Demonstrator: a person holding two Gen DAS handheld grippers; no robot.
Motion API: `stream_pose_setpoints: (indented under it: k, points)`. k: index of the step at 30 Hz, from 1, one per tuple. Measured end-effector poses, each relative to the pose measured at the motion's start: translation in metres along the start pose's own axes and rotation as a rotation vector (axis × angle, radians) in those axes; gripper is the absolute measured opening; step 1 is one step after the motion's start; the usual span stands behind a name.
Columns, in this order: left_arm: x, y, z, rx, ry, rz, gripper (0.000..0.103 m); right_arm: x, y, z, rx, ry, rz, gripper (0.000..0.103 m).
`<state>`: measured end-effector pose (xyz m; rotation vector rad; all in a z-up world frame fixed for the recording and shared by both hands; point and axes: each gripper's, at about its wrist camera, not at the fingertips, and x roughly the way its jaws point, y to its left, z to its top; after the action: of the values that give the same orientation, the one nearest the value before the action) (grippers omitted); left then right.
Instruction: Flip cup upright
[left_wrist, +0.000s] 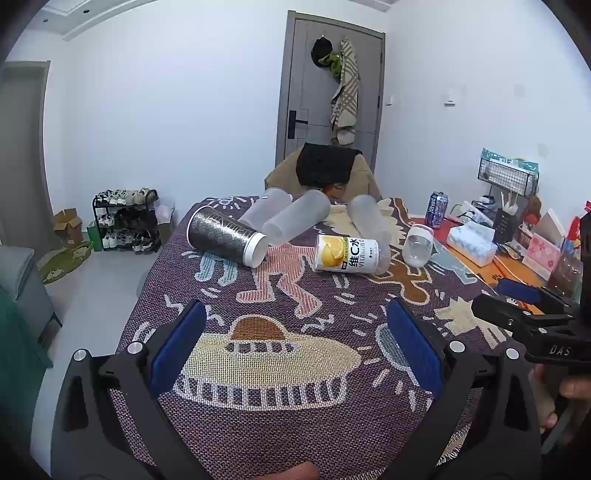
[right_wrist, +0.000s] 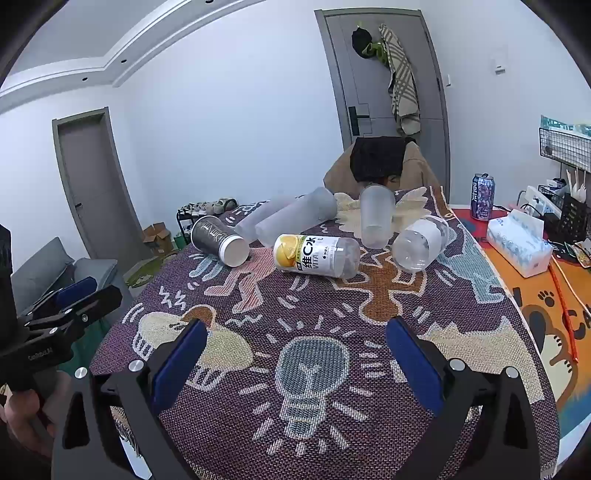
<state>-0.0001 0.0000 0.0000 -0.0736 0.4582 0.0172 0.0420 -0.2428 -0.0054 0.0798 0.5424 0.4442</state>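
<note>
Left wrist view shows my left tongs (left_wrist: 295, 332) spread apart above the patterned cloth (left_wrist: 295, 424), holding nothing. My right tongs (right_wrist: 295, 347) are likewise parted and empty over the near side. Far across the cloth, the cups lie tipped over: a dark cup (right_wrist: 218, 238) at the left, two frosted cups (right_wrist: 291, 218) touching behind it, a lemon-label cup (right_wrist: 314, 254) in the middle, a clear cup (right_wrist: 421, 240) to the right. One frosted cup (right_wrist: 376, 216) stands mouth down.
</note>
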Motion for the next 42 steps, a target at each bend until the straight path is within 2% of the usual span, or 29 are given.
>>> stream_pose_setpoints:
  k: [42]
  points:
    - [-0.005, 0.0004, 0.0023, 0.009, -0.005, -0.018, 0.097, -0.0015, -0.0016, 0.0003, -0.007, -0.003, -0.009, 0.095]
